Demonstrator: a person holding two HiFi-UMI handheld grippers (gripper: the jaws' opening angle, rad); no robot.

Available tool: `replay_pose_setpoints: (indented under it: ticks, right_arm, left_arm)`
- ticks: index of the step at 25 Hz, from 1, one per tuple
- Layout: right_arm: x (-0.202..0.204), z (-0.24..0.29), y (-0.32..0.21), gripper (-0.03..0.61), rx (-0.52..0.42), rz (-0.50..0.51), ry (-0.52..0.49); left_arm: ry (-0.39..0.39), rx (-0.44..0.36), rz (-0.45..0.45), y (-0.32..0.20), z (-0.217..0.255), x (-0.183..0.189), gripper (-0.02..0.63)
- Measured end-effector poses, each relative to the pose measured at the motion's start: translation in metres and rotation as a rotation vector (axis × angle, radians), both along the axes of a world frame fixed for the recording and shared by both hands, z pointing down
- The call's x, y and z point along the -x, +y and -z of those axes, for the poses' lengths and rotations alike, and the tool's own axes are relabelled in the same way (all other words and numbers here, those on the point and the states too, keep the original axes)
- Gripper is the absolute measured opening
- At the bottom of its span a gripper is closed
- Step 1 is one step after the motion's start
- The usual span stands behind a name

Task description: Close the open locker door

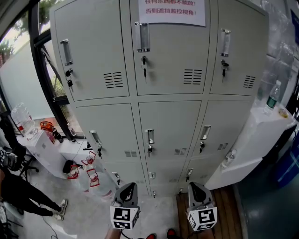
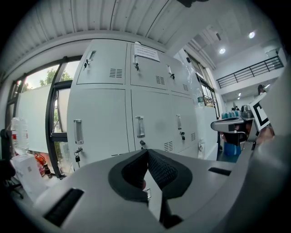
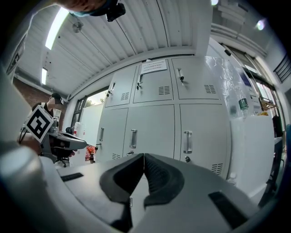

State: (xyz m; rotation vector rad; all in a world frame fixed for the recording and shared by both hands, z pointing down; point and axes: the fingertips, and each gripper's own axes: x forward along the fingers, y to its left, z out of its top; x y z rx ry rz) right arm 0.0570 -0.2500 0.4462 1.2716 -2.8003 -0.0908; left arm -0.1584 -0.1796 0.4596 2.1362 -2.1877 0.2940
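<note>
1. We hold the left tool [image 1: 128, 186] and the right tool [image 1: 197, 186] side by side at the near edge of the head view. Both point toward the locker bank [image 1: 168, 116] and are well apart from it.
2. The left tool's jaws are together. In the left gripper view the dark pads meet at their tips, with nothing clamped between them.
3. The right tool's jaws are together too. In the right gripper view the pads touch along their front edge and grip nothing.
4. Each gripper view also catches the other tool off to one side, marker cube showing, level with its partner.
5. The grey locker bank stands at the far side of the scene, three columns wide. Its doors [image 1: 91, 51] all seem to lie flush with the frame in every view.
6. Each door carries an upright metal handle [image 1: 150, 136], and a key [image 1: 145, 72] hangs in the lock below it.
7. A paper notice [image 1: 172, 11] with red print is stuck on the upper middle door.
8. To the right, a white cabinet [image 1: 261, 135] stands just beside the locker bank, and a bottle [image 1: 273, 95] with a green label stands upright on top of it.
9. To the left are a dark window frame [image 1: 42, 70] and a low white surface [image 1: 44, 147] bearing a clear water jug [image 1: 23, 120].
10. A person in dark clothes [image 1: 14, 186] is at the left edge.
</note>
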Motion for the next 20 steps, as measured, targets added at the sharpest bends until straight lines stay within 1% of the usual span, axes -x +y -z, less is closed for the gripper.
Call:
replay_pose_setpoints:
  ticks: [14,20]
  right_arm:
    - [0.0026,-0.0079,0.0022,0.018,0.024,0.0,0.003]
    - [0.0047,-0.0092,0.0018,0.018,0.015,0.012,0.003]
  left_arm:
    - [0.01,0.014,-0.003,0.0002,-0.007,0.0005,0.021]
    - [0.019,0.009,-0.002,-0.0009,-0.0071,0.0001,0.021]
